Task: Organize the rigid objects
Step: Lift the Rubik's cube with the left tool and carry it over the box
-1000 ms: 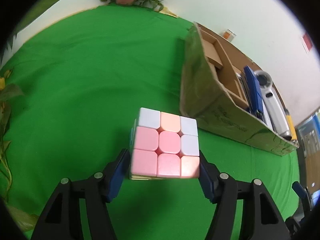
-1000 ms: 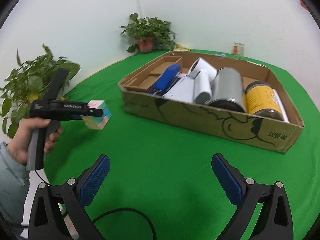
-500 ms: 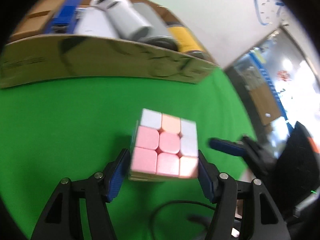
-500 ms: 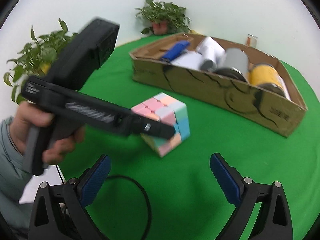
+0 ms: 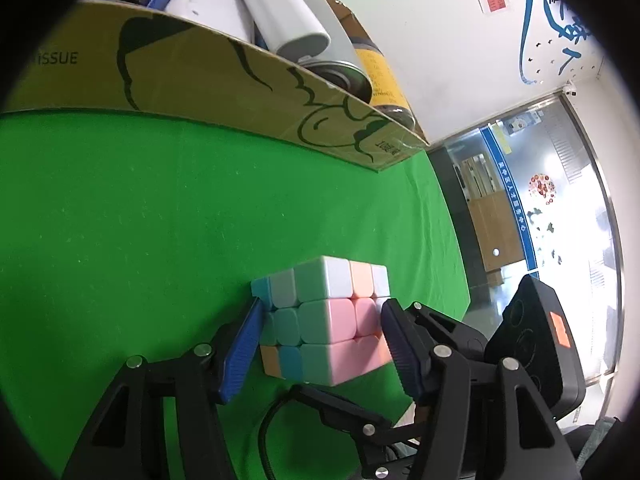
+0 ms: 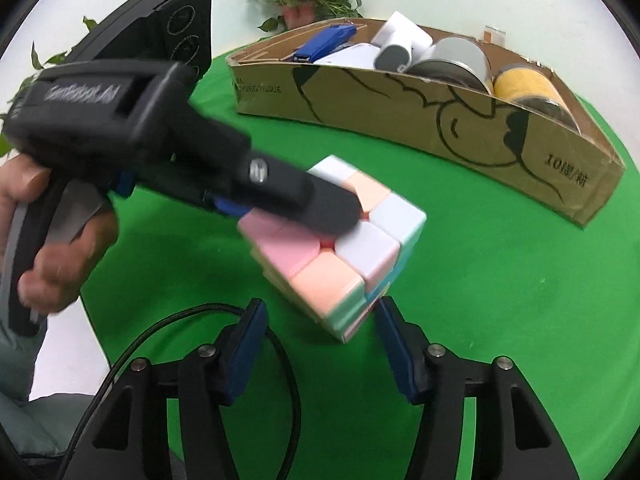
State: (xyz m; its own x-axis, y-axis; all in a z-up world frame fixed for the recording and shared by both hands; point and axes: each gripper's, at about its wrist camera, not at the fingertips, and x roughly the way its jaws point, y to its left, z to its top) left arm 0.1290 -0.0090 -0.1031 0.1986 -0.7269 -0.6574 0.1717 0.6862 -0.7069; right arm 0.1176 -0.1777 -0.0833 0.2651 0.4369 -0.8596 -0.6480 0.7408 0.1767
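Now | cube (image 5: 324, 324) clamped in left hand-held gripper (image 5: 320, 344) | right hand-held gripper (image 6: 320, 344) apart, just beside

Black gripper frames (image 6: 320, 344), blue pads (image 6: 248, 344), silver screws

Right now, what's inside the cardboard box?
In the cardboard box: a blue stapler, white bottles, a silver can and a yellow jar. Its wall hides whatever lies beneath them.
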